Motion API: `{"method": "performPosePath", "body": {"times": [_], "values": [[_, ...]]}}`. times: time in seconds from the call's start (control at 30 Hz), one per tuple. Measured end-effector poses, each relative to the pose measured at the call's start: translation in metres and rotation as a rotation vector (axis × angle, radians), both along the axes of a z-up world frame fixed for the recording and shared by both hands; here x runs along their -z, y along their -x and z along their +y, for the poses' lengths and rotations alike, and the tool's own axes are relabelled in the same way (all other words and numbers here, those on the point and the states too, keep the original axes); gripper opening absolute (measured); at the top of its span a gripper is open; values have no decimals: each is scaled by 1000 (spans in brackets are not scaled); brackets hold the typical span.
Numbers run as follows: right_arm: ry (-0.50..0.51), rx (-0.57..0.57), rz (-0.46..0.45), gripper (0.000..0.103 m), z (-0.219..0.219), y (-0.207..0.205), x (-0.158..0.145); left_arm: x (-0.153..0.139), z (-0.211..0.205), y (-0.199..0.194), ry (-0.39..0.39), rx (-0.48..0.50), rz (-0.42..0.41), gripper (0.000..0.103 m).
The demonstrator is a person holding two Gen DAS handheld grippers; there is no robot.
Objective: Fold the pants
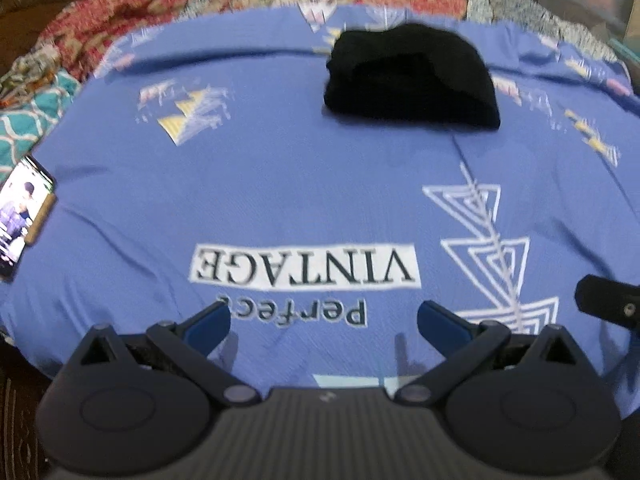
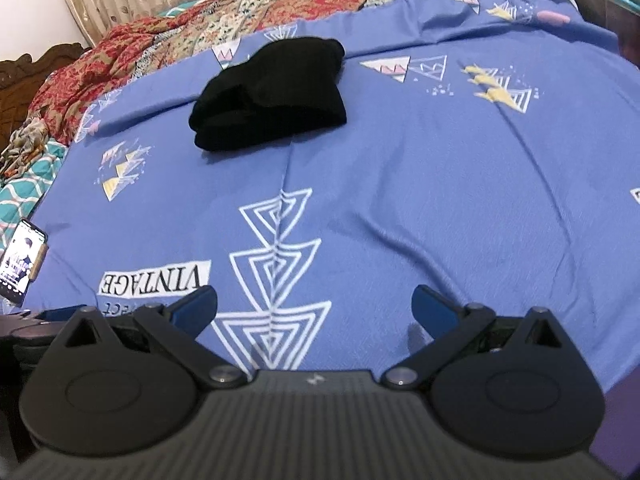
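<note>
Both tools sit low over the near part of the blue bedsheet point(image 2: 420, 184), and neither holds anything. My left gripper point(image 1: 324, 320) has its jaws spread wide with only sheet between the blue pads; my right gripper point(image 2: 316, 306) is equally wide apart and empty.

The black pants point(image 1: 412, 76) lie well ahead of both grippers, already gathered into a compact, stacked bundle. From the left tool they sit ahead and a little to the right; from the right tool, ahead and to the left point(image 2: 272, 96). I judge the folding largely done, with at most a tidy-up left.

If I go back in, I'd bring both grippers forward together, come in low at the bundle's near edge, and pinch all layers at once so the stack doesn't slide apart. The top layer looks humped, so pressing it flat may be enough.

Writing: just ahead of the left gripper the sheet prints "VINTAGE" point(image 1: 304, 266) in a white box, upside down to me, with "Perfect" beneath it. A phone point(image 1: 24, 216) with a lit screen lies far left; its content is too small to read.
</note>
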State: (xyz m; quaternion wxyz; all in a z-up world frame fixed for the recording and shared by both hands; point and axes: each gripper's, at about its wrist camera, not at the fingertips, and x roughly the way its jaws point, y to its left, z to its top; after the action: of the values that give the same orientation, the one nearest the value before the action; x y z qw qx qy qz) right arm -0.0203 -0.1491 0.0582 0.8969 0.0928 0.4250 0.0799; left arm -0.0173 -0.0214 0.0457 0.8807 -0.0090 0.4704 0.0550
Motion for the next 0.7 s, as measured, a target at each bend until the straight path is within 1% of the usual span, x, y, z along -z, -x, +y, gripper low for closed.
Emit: {"method": "performPosePath", "body": {"times": [0.13,0.23,0.37,0.47,0.57,0.7], "values": [[14,-7,-8,103,6,2,-4,-12,3,5,-1,-7,-32,103],[12,-14,-11,103,7,1,-8,-18,7,8,10,-14,-46,103],[4,-10,-15,103,10,-1,-17,-28,8,12,4,-16,-80,103],[9,-29,-34,103,17,1,-22,-32,7,15,4,-6,-100,103],[20,-48,-41,103,22,3,-22,-34,8,16,28,7,-94,103],[11,-47,-17,103,24,4,-18,-35,10,17,34,4,-100,103]]}}
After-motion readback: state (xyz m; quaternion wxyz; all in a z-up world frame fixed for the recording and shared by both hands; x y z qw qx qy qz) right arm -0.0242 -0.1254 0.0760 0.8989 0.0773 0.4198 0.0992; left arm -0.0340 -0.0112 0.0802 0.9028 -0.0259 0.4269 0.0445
